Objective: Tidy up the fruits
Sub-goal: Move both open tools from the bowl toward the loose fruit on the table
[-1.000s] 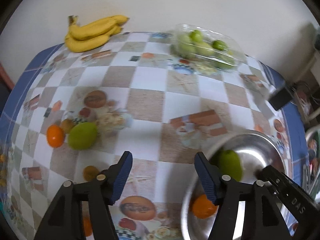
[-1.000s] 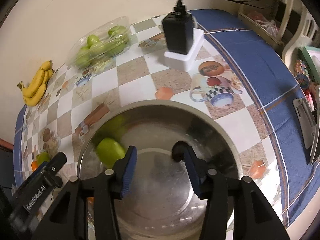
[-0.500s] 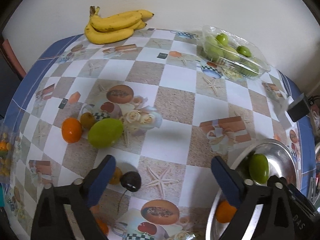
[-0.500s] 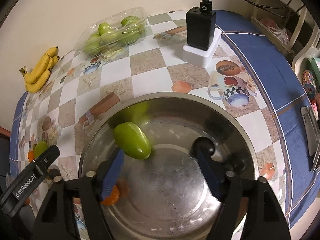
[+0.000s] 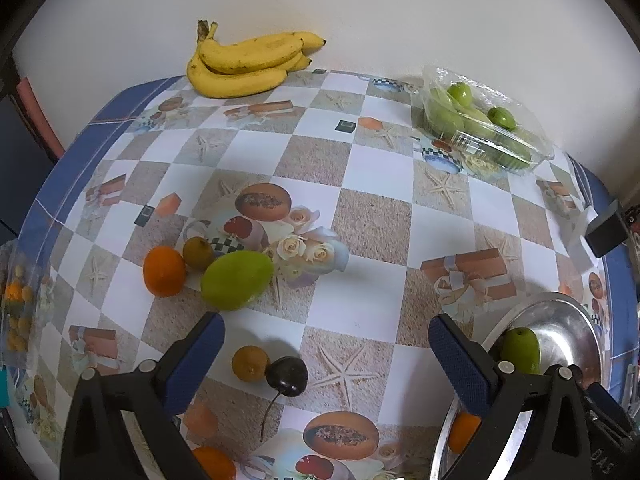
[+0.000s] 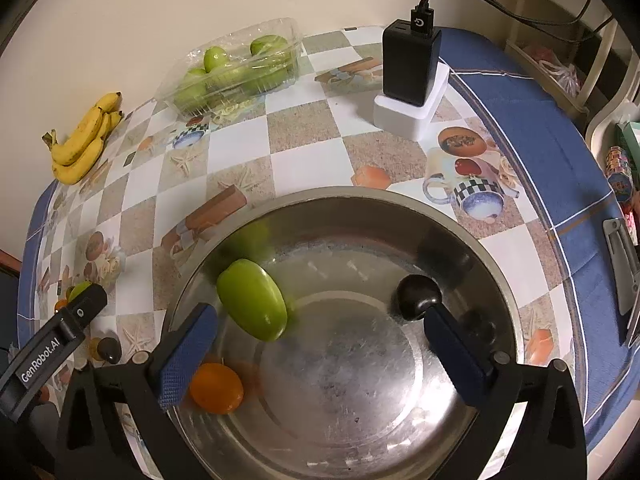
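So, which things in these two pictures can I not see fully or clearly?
- Left wrist view: the orange in the metal bowl is mostly hidden behind a finger of the left gripper.
- Left wrist view: a second orange is cut off by the bottom edge.
- Right wrist view: the dark fruit is partly covered by a finger of the right gripper.

Black charger [image 6: 410, 64] on white block [image 6: 412, 114] (cable attached).

bowl [image 6: 360, 200]: green mango [image 6: 252, 304], orange [image 6: 216, 388], dark plum [image 6: 418, 296] | table: loose fruit
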`<action>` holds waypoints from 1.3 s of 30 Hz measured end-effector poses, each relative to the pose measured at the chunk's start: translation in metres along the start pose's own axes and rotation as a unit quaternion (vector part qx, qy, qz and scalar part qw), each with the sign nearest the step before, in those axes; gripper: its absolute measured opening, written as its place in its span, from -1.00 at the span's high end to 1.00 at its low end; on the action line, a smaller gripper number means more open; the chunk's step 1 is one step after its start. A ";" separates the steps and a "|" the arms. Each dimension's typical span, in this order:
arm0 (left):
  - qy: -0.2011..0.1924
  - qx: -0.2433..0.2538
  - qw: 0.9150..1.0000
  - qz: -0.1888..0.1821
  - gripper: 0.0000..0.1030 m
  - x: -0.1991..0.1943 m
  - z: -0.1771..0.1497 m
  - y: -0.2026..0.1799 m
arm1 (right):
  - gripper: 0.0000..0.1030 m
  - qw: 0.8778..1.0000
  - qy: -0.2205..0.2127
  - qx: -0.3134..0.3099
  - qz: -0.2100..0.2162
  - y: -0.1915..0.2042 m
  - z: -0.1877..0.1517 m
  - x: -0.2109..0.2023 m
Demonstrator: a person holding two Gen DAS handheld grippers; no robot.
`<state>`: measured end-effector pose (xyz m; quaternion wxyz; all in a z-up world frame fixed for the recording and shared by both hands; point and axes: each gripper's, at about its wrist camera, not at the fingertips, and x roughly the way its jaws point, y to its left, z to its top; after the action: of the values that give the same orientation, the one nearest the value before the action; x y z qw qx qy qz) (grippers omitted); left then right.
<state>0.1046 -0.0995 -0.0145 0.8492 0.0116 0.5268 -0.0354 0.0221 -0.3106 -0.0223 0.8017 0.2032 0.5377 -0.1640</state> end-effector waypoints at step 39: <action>-0.034 0.029 0.999 -0.009 -1.00 -0.036 -0.012 0.063 | -1.00 0.997 -0.011 -0.070 0.015 0.066 -0.035 -0.019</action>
<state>0.0822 -0.0342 0.0110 0.8658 0.0304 0.4961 -0.0584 0.0190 -0.2348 -0.0064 0.8223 0.1526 0.5359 -0.1156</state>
